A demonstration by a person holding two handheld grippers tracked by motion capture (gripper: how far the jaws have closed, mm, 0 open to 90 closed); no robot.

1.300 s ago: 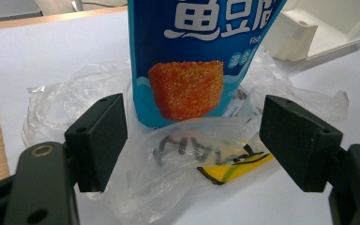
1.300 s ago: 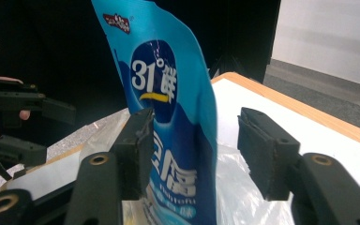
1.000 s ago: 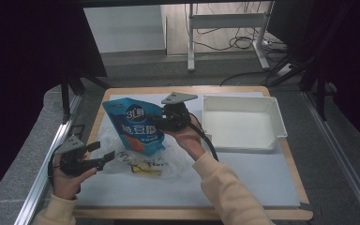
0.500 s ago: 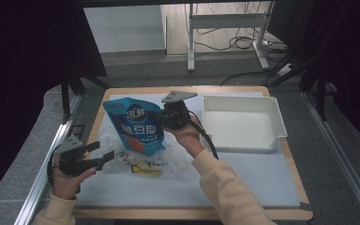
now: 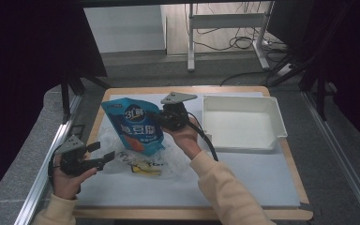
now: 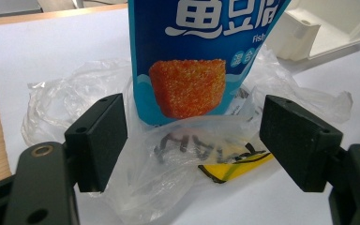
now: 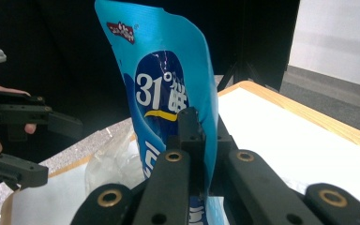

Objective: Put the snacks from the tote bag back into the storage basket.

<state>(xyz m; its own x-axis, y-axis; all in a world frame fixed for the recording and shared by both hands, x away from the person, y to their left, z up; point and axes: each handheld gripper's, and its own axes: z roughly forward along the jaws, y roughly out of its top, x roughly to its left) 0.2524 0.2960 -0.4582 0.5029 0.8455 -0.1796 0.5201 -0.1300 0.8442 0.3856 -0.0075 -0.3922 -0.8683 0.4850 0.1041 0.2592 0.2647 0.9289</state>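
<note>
A blue snack pouch (image 5: 133,129) stands upright over the white mat, its bottom resting in a crumpled clear plastic bag (image 5: 168,157). My right gripper (image 5: 155,117) is shut on the pouch's right edge; its jaws have just been closing with that edge between them. In the right gripper view the pouch (image 7: 168,93) rises from the pinched jaws of the right gripper (image 7: 201,126). My left gripper (image 5: 102,152) is open at the bag's left side. In the left gripper view, the left gripper (image 6: 192,136) has its pads apart around the bag (image 6: 75,98) and the pouch's bottom (image 6: 201,61), touching neither.
A white tray (image 5: 241,98) sits at the back right of the wooden table, close to my right hand. Inside the plastic bag lies a yellow and black packet (image 5: 145,168). The white mat (image 5: 243,183) covers the table top. Dark curtains stand on both sides.
</note>
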